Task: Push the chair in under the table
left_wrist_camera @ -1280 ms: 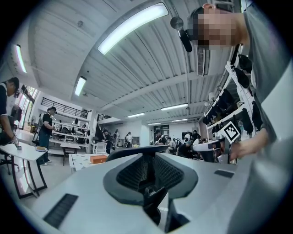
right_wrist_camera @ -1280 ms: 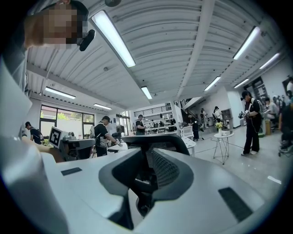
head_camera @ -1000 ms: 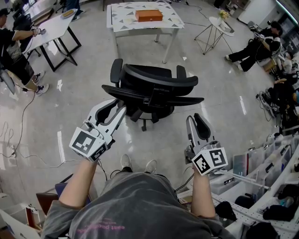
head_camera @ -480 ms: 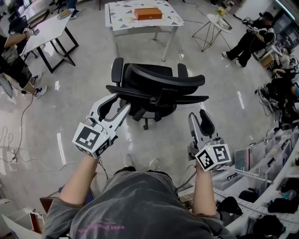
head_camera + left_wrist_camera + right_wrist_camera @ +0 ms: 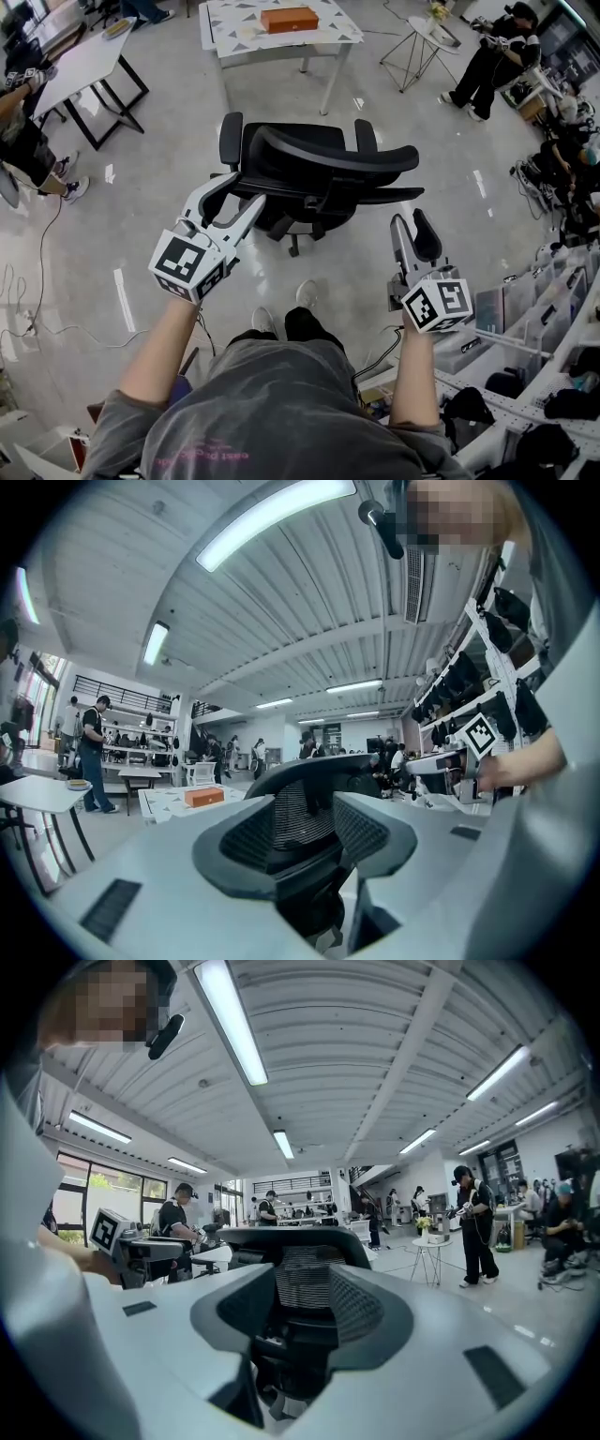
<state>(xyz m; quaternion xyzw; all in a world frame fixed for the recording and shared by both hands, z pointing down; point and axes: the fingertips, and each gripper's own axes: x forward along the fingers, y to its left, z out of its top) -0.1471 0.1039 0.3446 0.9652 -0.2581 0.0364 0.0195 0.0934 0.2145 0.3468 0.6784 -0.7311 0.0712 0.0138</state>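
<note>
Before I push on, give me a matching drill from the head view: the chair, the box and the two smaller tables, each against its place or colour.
Things:
1. chair
2. box
3. round side table
4. white desk

Descriptions:
a. orange, on the patterned table
b. far left, black legs
c. black, on open floor, not yet under the patterned table
d. thin wire legs, right of the patterned table

Pairs: 1-c, 2-a, 3-d, 4-b
</note>
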